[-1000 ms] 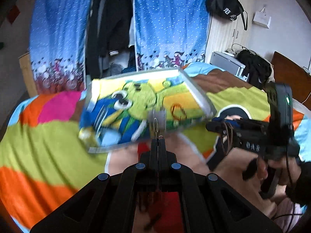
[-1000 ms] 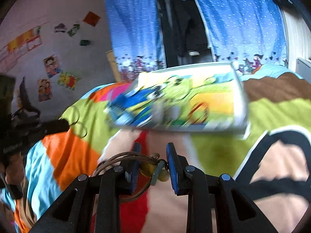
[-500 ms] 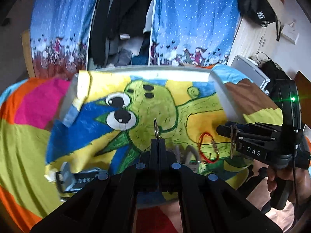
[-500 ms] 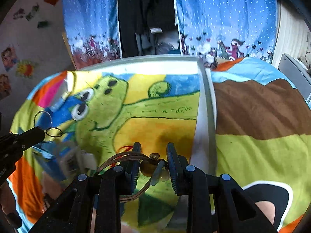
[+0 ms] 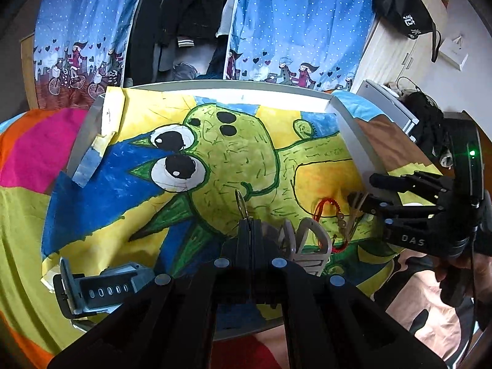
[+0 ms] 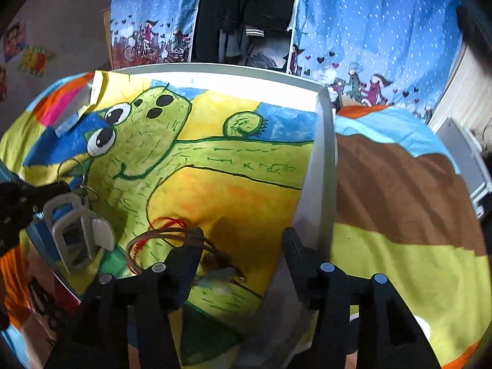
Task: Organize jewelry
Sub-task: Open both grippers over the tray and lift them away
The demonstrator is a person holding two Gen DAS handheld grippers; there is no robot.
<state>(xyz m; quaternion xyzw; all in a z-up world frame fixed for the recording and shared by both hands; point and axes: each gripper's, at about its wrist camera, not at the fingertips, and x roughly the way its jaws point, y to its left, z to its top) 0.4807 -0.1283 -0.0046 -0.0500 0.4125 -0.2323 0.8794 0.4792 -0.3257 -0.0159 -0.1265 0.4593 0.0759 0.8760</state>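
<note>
A white-rimmed tray (image 5: 353, 141) lined with a green cactus drawing lies on the bedspread. My left gripper (image 5: 249, 226) is shut on thin metal rings (image 5: 240, 203) and holds them over the tray's near part. From the right wrist view it (image 6: 33, 198) sits at the left with the rings (image 6: 73, 178). My right gripper (image 6: 243, 236) hovers above the tray (image 6: 326, 160) beside its right rim, jaws opening. A brown cord bracelet (image 6: 172, 236) with a bead lies loose between them, by the left finger. A red cord bracelet (image 5: 327, 212) lies just beyond it.
A dark-strapped watch (image 5: 95, 289) lies at the tray's near left corner. A white clip-like holder (image 5: 304, 241) stands near the front edge. The tray rests on a bright patchwork bedspread (image 6: 399, 215). Blue curtains (image 5: 292, 24) and hanging clothes stand behind.
Both grippers have come in over the tray and tipped downward. The right jaws have spread, and the brown bracelet they pinched now sits loose. The left gripper still pinches the rings.
</note>
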